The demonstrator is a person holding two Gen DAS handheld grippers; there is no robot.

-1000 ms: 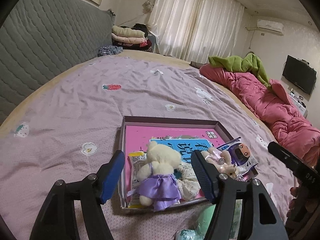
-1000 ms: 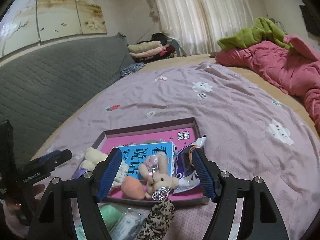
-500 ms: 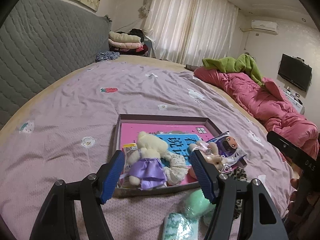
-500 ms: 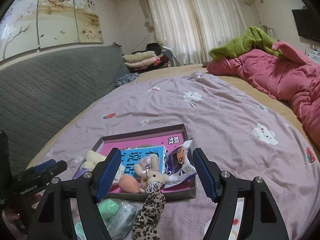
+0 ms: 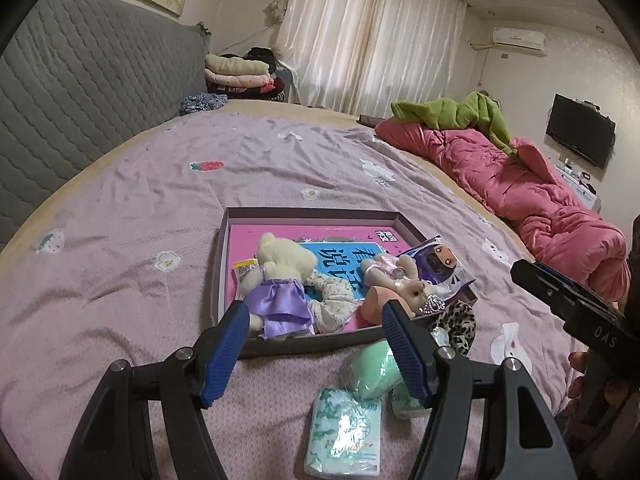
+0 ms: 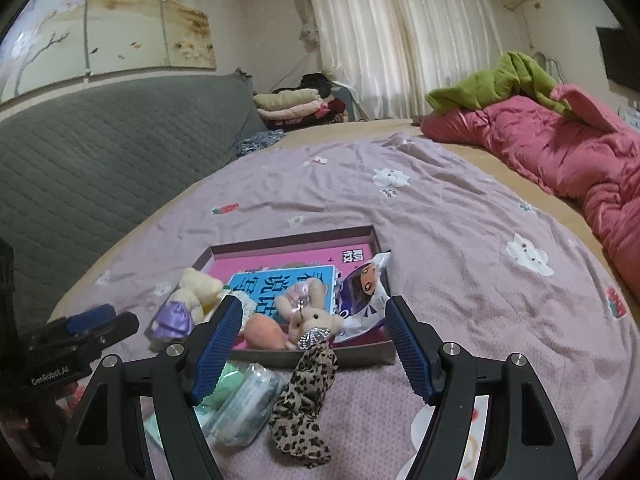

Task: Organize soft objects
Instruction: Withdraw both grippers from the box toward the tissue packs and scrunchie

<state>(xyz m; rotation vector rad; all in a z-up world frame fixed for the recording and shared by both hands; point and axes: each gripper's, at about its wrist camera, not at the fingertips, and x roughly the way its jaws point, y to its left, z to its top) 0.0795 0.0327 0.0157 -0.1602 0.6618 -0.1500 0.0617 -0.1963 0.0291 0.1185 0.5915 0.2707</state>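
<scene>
Fingers of both my left gripper (image 5: 314, 344) and right gripper (image 6: 312, 344) spread wide, holding nothing. Items, near edge of bed (image 5: 120, 208):
- Tray (image 5: 312, 213): bear in purple skirt (image 5: 280, 276), rabbit (image 6: 310, 314), both light and squashy; I would pinch at the body.
- Leopard cloth (image 6: 304, 404): limp; draped over the tray's near rim.
- Tissue pack (image 5: 344, 436): slippery wrap.
Writing: book (image 6: 280, 284), Chinese characters; left gripper body, seen from the right camera, reads "GenRobot.AI".

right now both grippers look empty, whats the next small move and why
Probably bring the open right gripper down onto the leopard-print cloth. It lies outside the tray, draped over its near rim, directly between that gripper's fingers. The left gripper is open too.
</scene>
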